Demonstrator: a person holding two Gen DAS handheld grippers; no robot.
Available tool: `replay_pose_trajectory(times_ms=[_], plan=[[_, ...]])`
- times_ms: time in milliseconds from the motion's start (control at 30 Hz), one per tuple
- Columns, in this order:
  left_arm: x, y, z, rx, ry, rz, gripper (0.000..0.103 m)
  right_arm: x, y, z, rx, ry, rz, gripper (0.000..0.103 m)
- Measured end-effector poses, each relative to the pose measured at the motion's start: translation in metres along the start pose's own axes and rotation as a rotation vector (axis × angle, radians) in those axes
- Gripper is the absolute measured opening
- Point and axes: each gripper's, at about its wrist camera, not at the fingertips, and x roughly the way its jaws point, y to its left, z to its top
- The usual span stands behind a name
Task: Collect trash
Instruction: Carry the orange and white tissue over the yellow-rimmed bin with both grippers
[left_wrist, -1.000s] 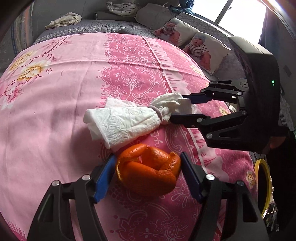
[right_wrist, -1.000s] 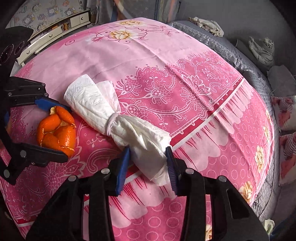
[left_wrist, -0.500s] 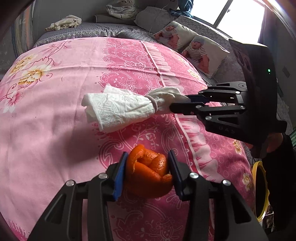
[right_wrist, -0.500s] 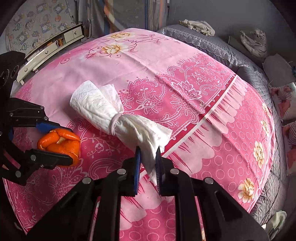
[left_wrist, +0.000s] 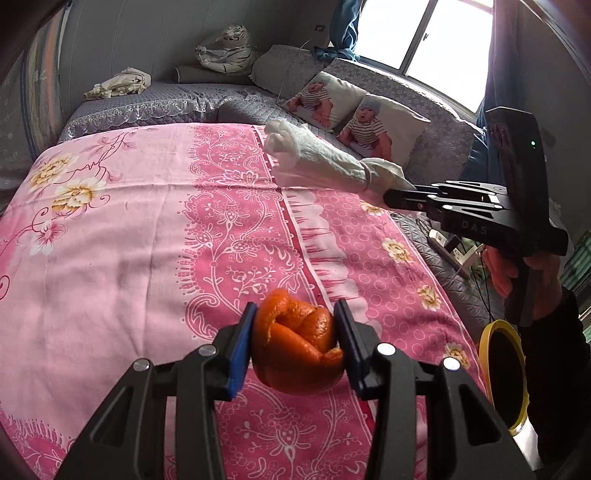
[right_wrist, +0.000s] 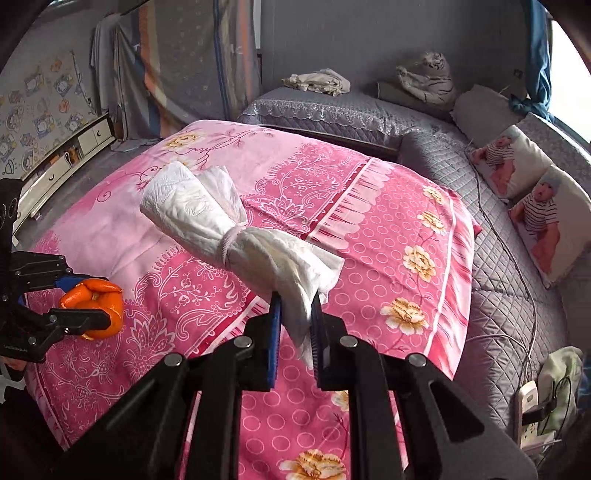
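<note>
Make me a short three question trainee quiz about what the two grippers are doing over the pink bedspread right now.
1. True or false: the left gripper is shut on the orange peel.
2. What does the right gripper hold? A) pillow B) tied white tissue bundle C) plush tiger
3. Fill in: the yellow-rimmed bin stands beside the ____ bedspread.

Key: 1 true; 2 B; 3 pink.
</note>
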Motion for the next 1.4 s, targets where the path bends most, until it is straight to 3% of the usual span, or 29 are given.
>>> replay_pose_trajectory(times_ms=[300,833,1233,1400], plan=[[-0.027,-0.062,0.001,0.106,-0.066,-0.062,0.040,-0.075,-0.028,-0.055,0.153,-0.057,-0.125,0.013],[-0.067,-0.202,-0.010,0.344,-0.148,-0.246,0.040,-0.205,-0.076,-0.185,0.486,-0.208,-0.328,0.013],[-0.074,-0.296,-0.026,0.520,-0.156,-0.351,0.040,-0.311,-0.089,-0.295,0.754,-0.283,-0.619,0.013],[-0.064,-0.329,-0.034,0.571,-0.127,-0.390,0.040,-0.334,-0.088,-0.330,0.825,-0.270,-0.716,0.013]])
